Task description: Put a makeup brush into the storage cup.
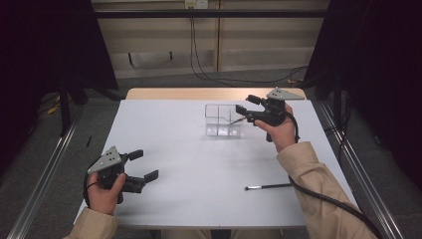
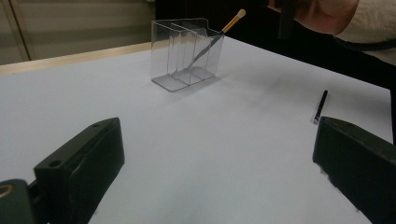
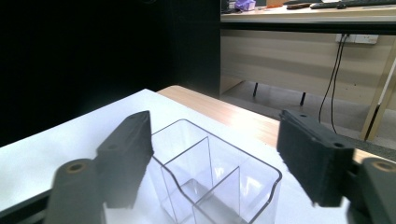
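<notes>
Clear organizer [image 1: 223, 121], open table [image 1: 199, 169] around

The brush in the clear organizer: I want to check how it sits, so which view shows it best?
The left gripper view: the brush leans in an end compartment of the clear organizer, tip above the rim. The high view shows it small beside the right tool. The right gripper view shows the organizer, no brush visible.

Right gripper view: the organiser [image 3: 219, 182] is cut off at the bottom edge, and both jaws are blurred and clipped at 7 and 5 o'clock. Left gripper view: the brush [image 2: 219, 35] shaft blurs behind clear walls; the hand [image 2: 322, 14] is cropped at 1 o'clock. High view: the pen [image 1: 268, 187] is too small to identify.
</notes>
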